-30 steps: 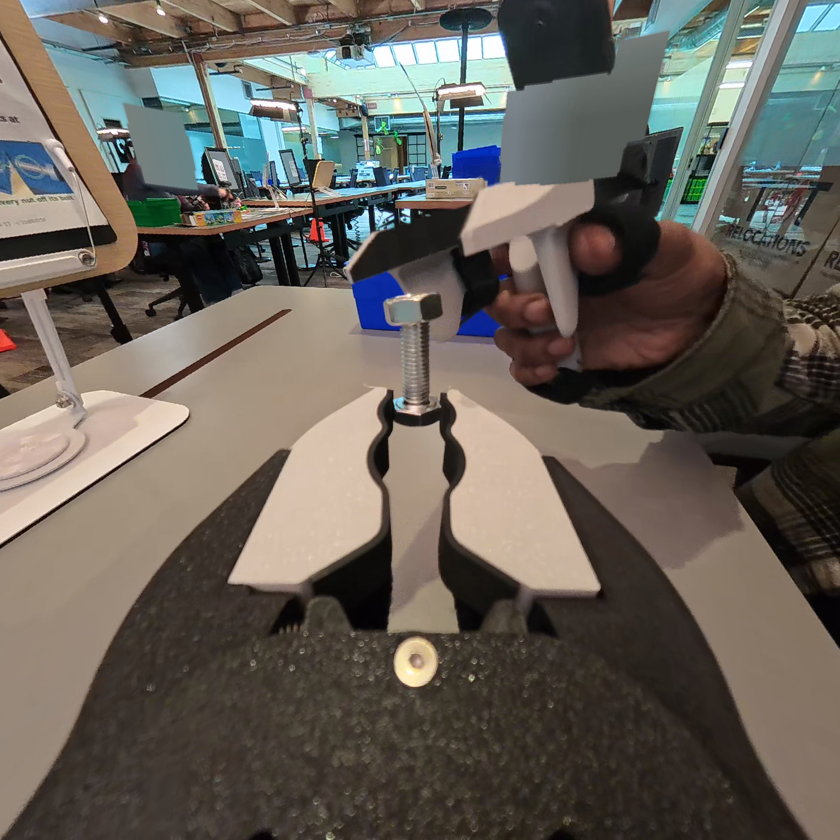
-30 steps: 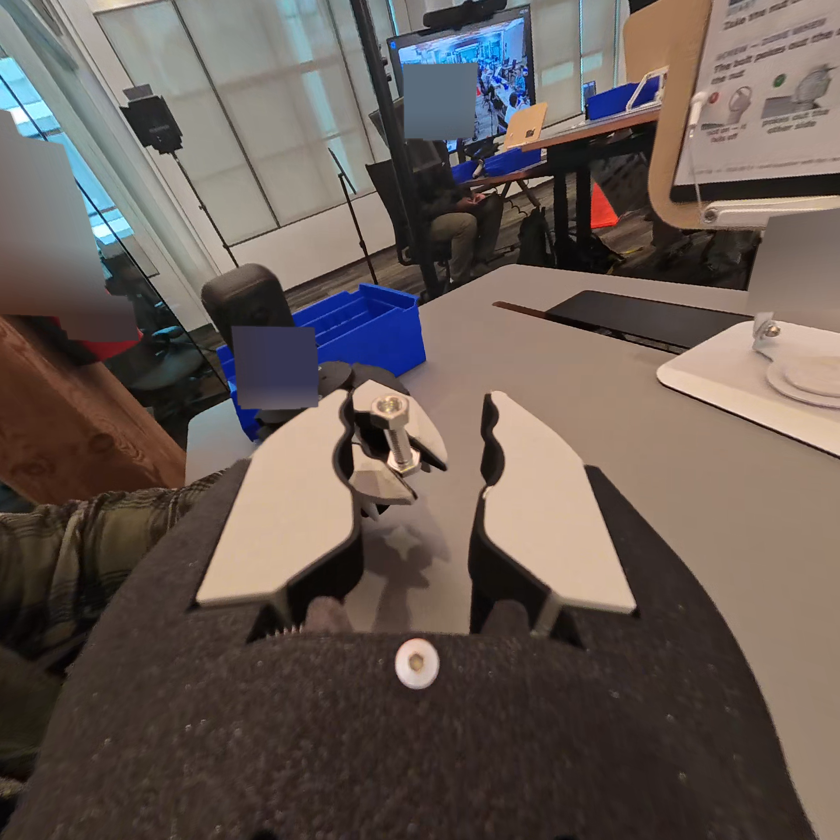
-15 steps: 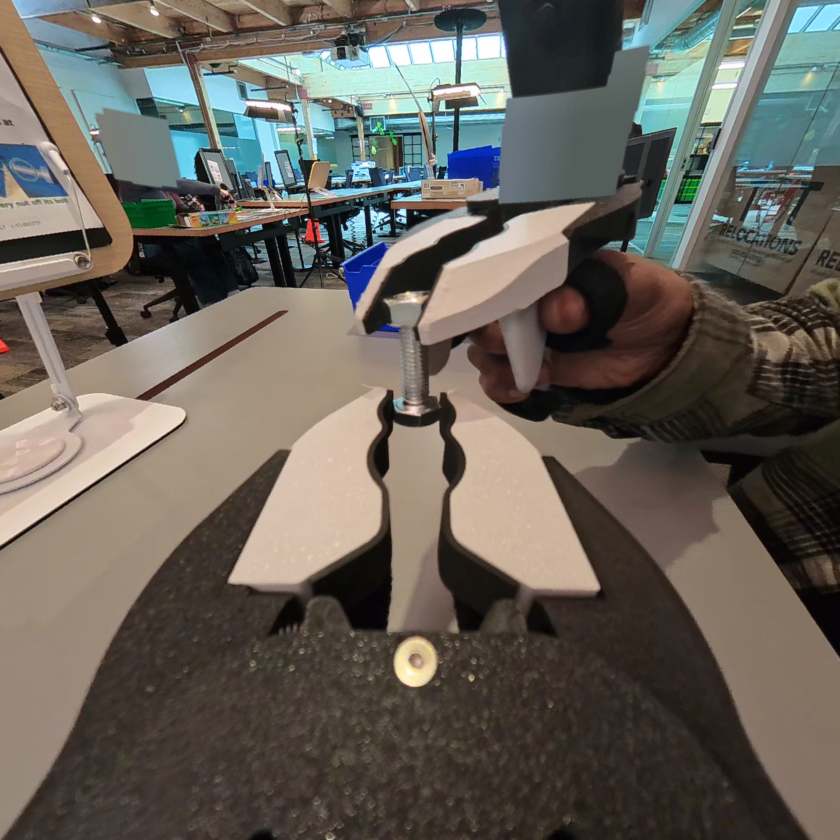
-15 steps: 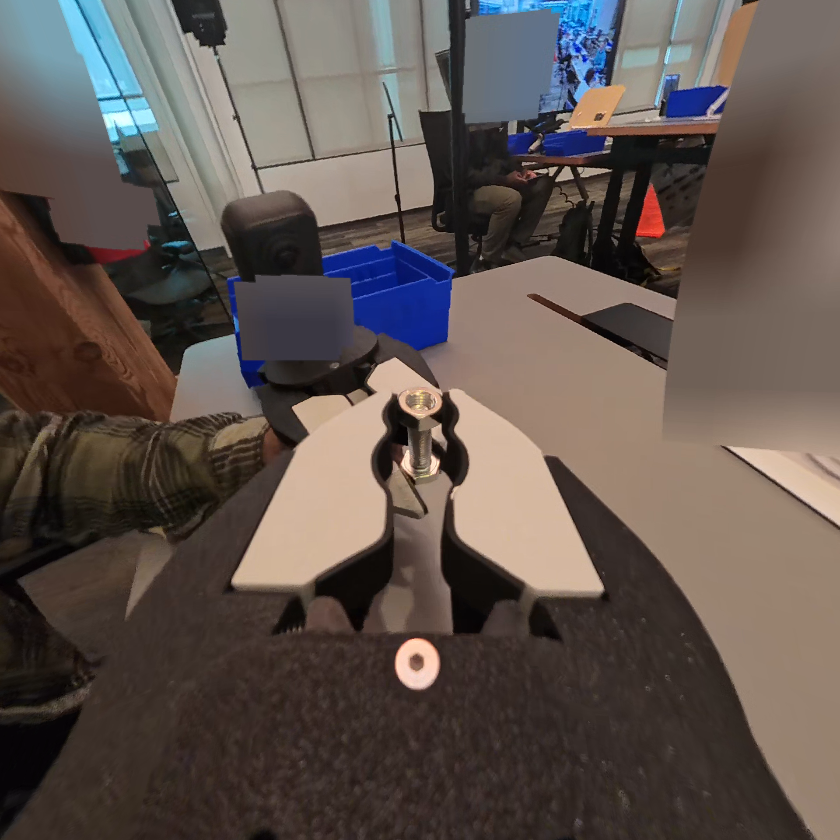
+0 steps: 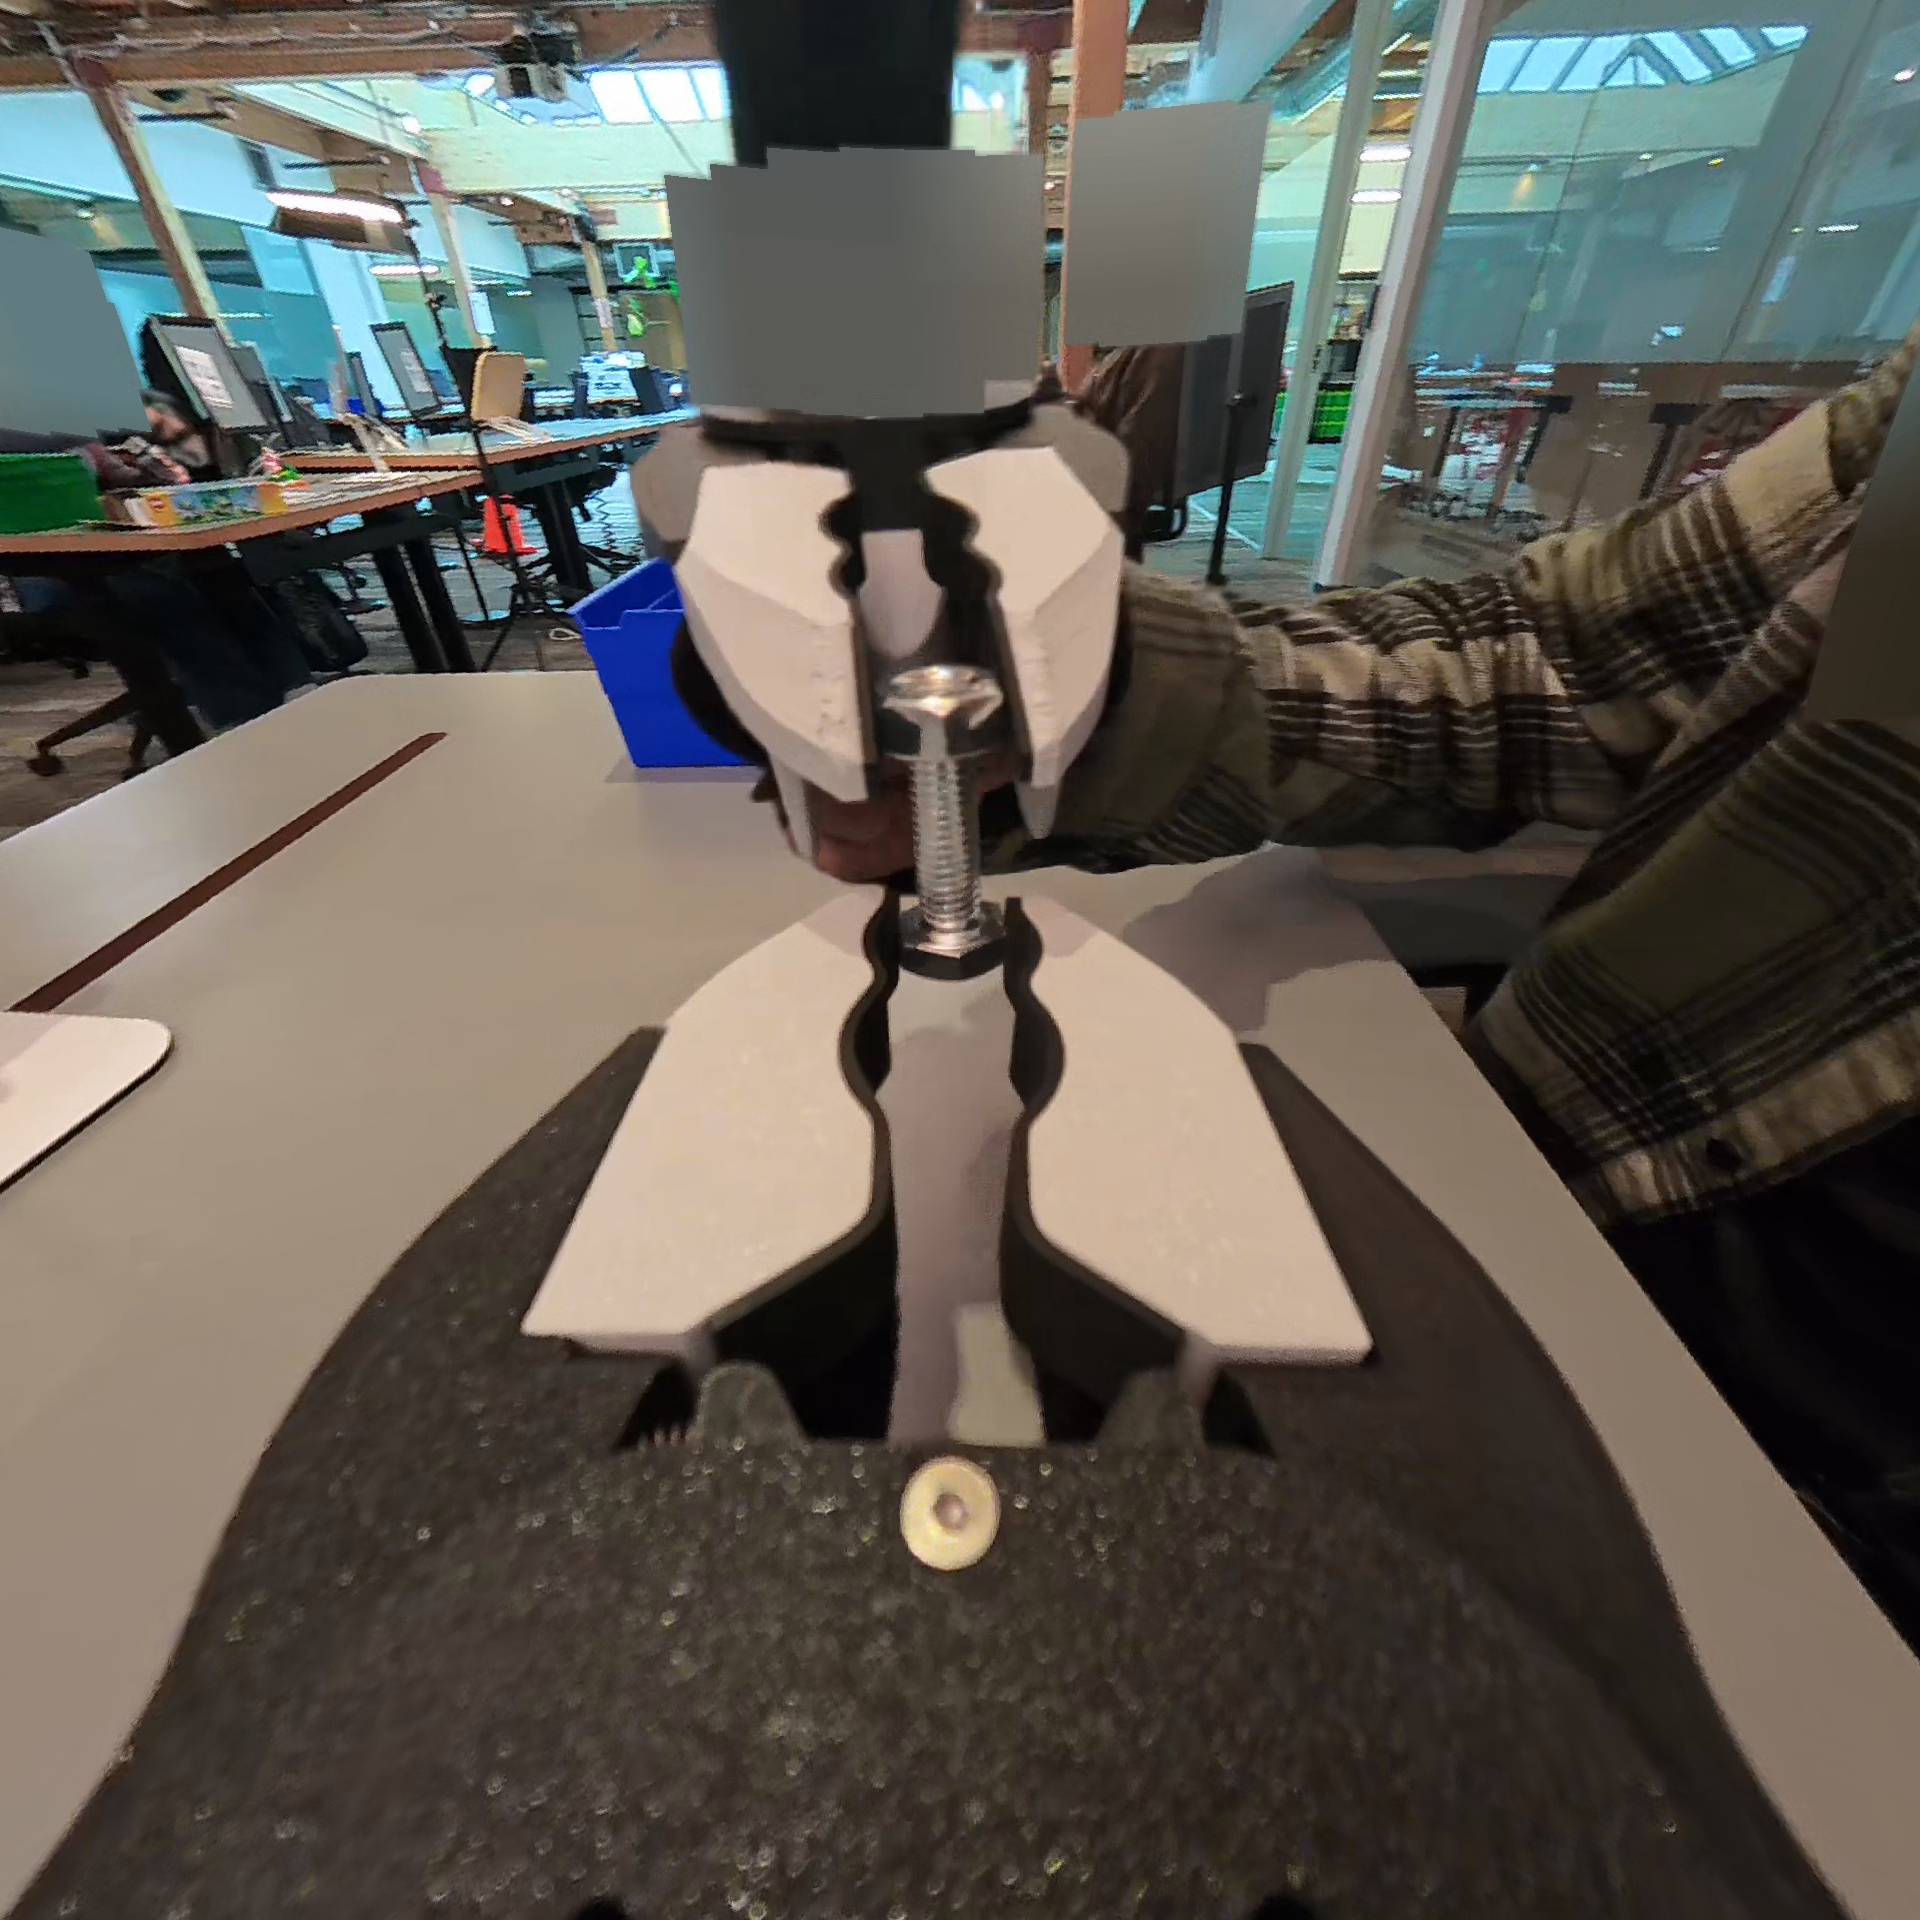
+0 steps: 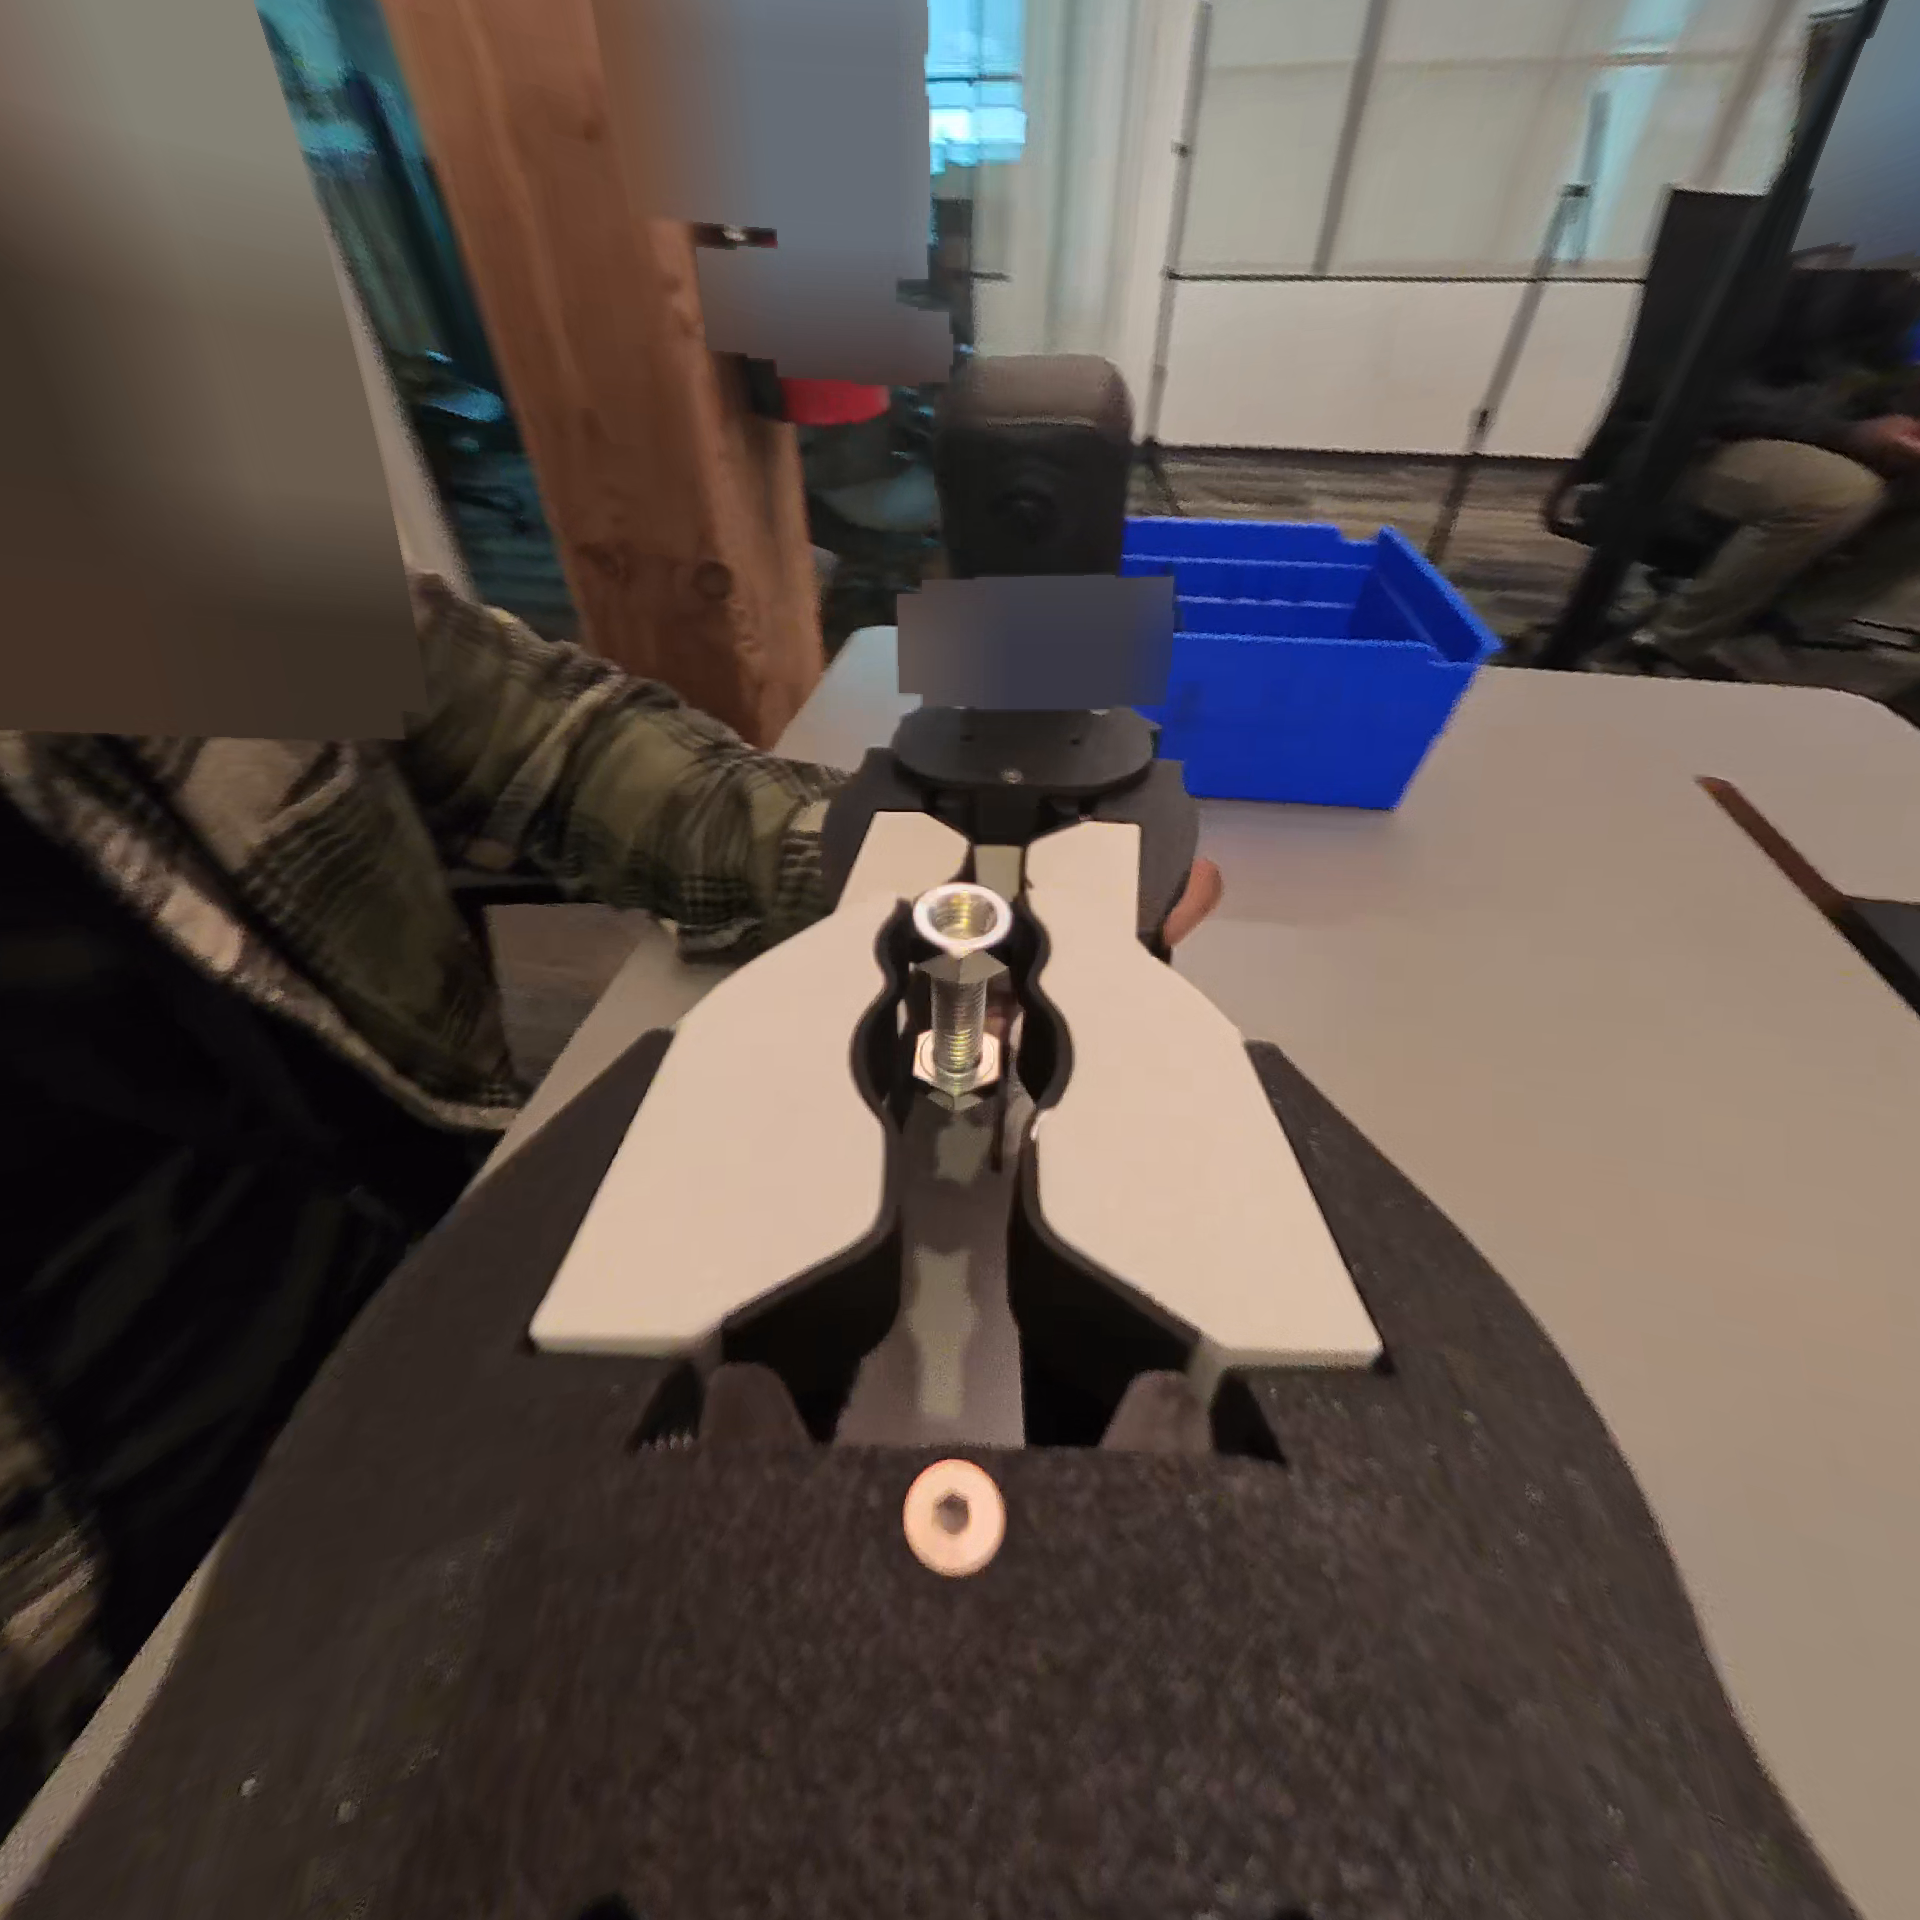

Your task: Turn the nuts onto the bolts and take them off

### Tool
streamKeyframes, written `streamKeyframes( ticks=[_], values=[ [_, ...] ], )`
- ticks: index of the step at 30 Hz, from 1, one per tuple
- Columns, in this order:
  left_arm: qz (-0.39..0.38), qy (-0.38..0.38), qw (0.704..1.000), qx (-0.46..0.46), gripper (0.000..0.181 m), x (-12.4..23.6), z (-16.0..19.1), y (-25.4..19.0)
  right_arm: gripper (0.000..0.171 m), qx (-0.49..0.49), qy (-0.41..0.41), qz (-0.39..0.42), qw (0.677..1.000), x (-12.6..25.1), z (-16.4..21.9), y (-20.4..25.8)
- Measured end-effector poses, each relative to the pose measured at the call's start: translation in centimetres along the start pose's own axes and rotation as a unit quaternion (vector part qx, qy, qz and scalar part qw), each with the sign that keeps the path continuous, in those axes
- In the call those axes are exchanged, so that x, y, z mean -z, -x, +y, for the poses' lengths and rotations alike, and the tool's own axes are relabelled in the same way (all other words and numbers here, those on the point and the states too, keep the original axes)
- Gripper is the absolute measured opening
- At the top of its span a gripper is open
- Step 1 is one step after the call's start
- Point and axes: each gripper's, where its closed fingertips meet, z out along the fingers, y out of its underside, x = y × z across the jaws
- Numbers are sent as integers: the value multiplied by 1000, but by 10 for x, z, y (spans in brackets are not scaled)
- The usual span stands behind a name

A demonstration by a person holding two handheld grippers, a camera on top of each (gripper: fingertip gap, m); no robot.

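A silver bolt (image 5: 938, 821) stands upright over the grey table (image 5: 416, 935), head up. A hex nut (image 5: 948, 940) sits low on its thread. My left gripper (image 5: 948, 920) is shut on the nut. My right gripper (image 5: 935, 774) faces me from the far side and is shut on the bolt's head (image 5: 940, 704). In the right wrist view my right gripper (image 6: 958, 920) clamps the head (image 6: 958, 923), with the thread (image 6: 951, 1023) and nut (image 6: 954, 1072) showing in the gap between its fingers. The left gripper lies under them, mostly hidden.
A blue bin (image 5: 644, 665) stands at the table's far edge; it also shows in the right wrist view (image 6: 1320, 675). A white stand base (image 5: 62, 1081) lies at the left. A dark slot (image 5: 229, 873) runs across the table. A plaid sleeve (image 5: 1558, 665) reaches in from the right. Spacing between my two grippers at the tips: around 5 cm.
The right gripper was open beside the bolt's head, then shut on it and swung around the bolt until it faces the left gripper head-on. The left gripper kept hold of the nut.
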Motion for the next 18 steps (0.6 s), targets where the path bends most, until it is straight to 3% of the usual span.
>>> streamKeyframes(
  ticks=[10, 18],
  values=[
    [70, 23, 997, -4, 18, -10, 8, -24, 18, -9, -8, -222, 975, 5, 9, 29],
    [26, 47, 999, -5, 18, -12, 16, -10, 18, 3, 0, -190, 982, 9, 16, 17]
  ],
)
